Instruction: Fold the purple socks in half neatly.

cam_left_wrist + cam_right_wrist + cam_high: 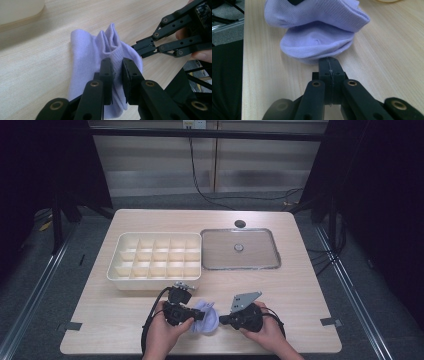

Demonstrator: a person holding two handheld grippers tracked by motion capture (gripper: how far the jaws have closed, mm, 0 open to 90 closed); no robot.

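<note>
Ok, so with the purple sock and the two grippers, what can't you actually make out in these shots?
- Sock, left gripper view: the part between the left gripper's jaws and below is covered by the jaws.
- Right gripper, right gripper view: jaws pressed together at the sock's edge; whether any fabric is pinched can't be told.
- Sock, high view: partly covered by both grippers, too small to tell whether it is one or a pair.
- Compartment tray, high view: contents too small to judge.

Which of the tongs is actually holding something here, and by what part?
The left tongs pinch the lilac sock by a ribbed fold near its cuff. The right tongs are shut at the sock's rounded edge; whether any fabric is caught cannot be told.
</note>
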